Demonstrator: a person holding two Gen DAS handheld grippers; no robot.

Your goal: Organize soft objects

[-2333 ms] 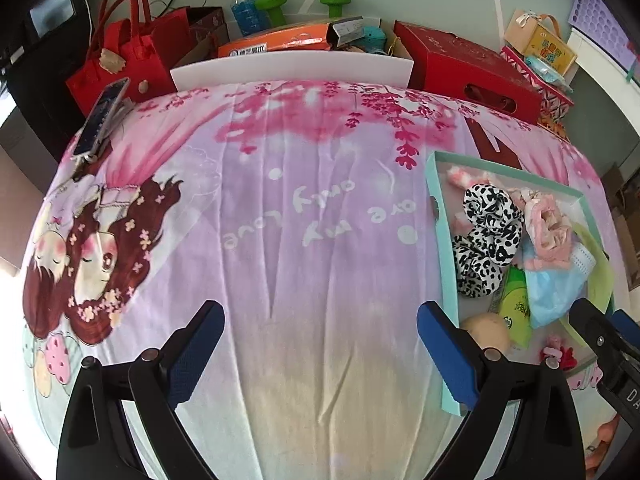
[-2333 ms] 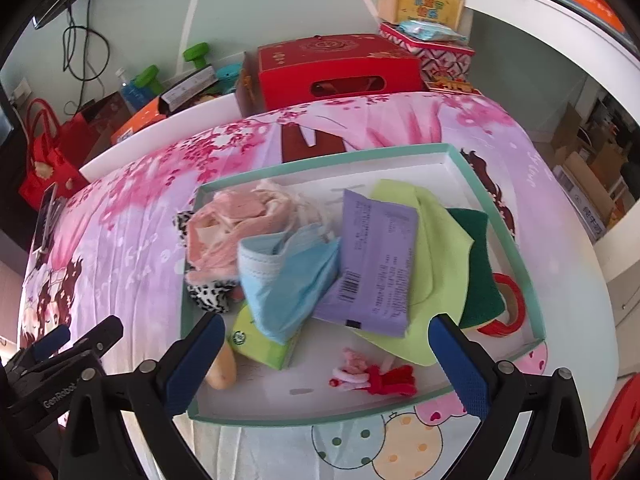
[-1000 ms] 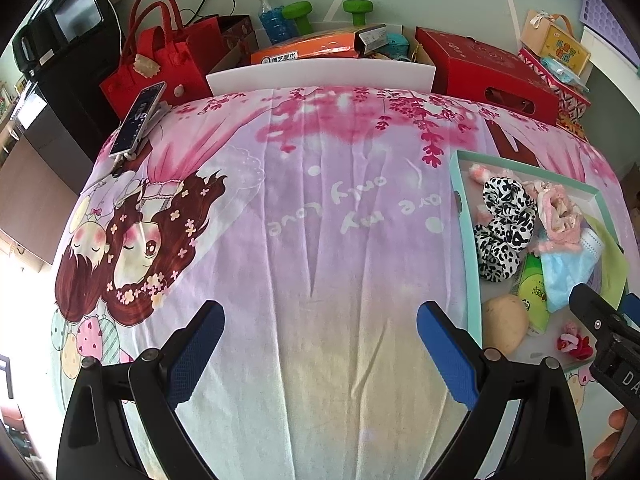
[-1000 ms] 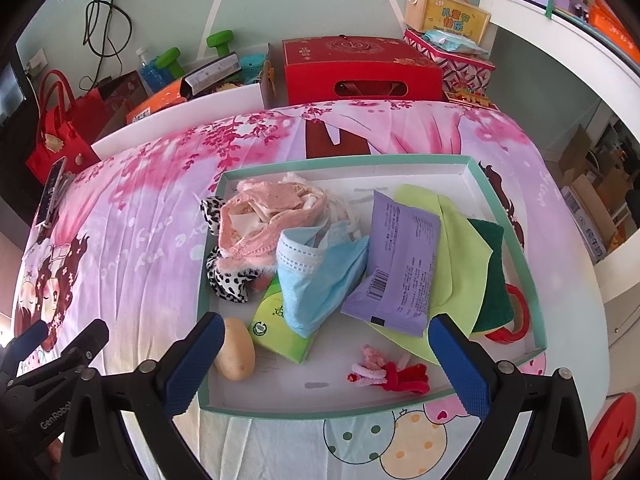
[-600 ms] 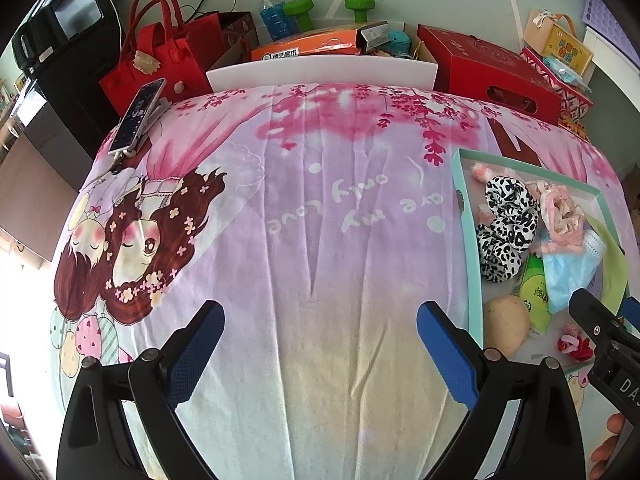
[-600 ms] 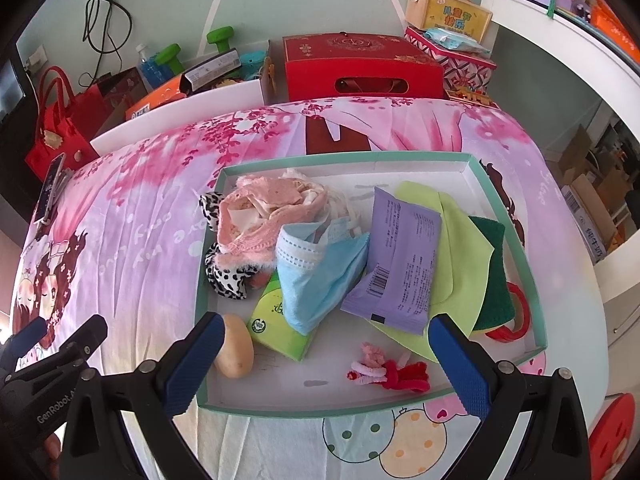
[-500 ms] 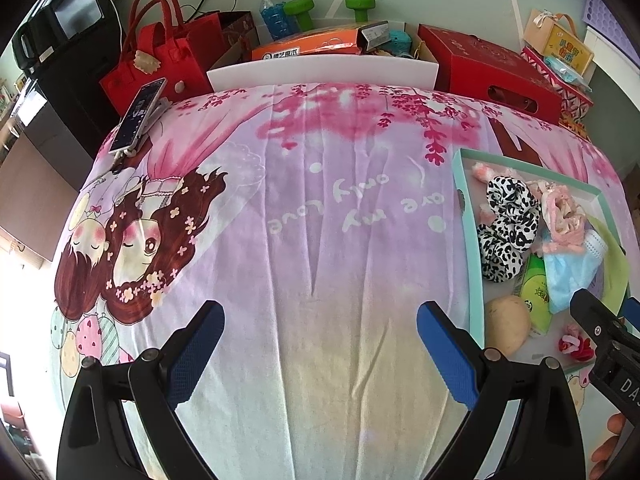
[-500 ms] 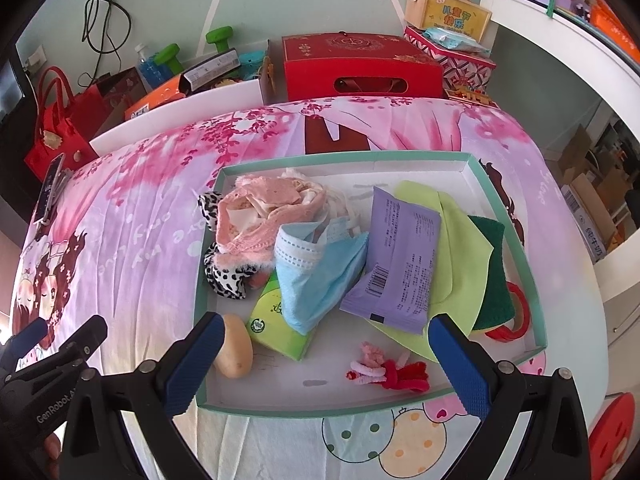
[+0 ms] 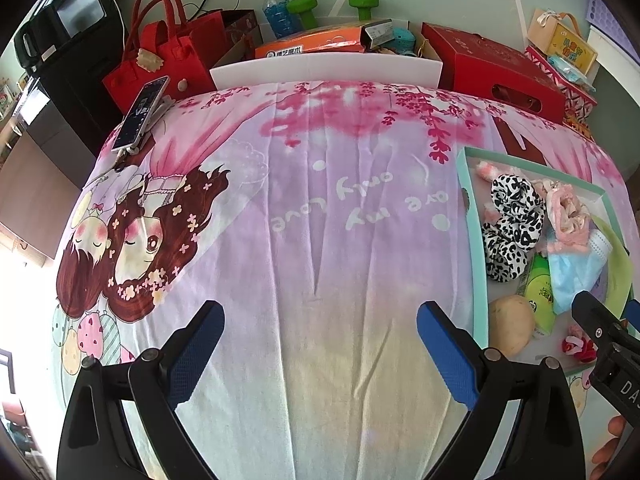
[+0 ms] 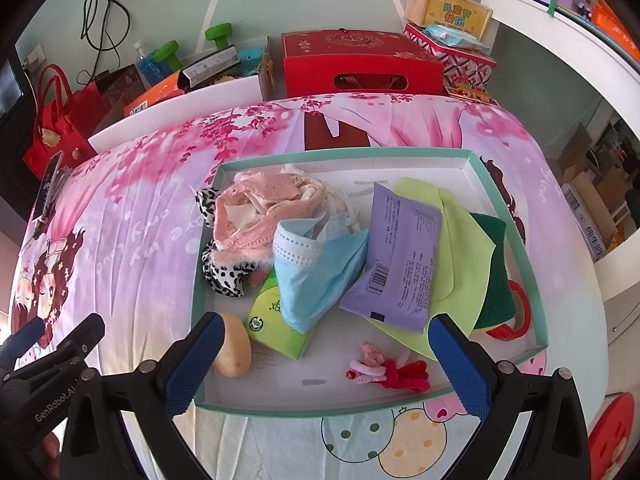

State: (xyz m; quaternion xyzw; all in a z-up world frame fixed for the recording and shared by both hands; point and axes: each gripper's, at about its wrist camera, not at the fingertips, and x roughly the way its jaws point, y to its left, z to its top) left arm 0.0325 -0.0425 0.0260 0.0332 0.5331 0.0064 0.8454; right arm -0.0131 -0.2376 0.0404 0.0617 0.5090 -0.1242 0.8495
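purple packet (image 10: pixel 394 254) overlaps blue mask (image 10: pixel 316 268) in tray (image 10: pixel 516 216).

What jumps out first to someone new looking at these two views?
The teal-rimmed white cardboard tray heaped with soft items sits just ahead of the open right gripper; a blue pleated face mask and a purple foil packet top the pile. The open left gripper hangs over bare pink cartoon-print bedsheet, holding nothing.
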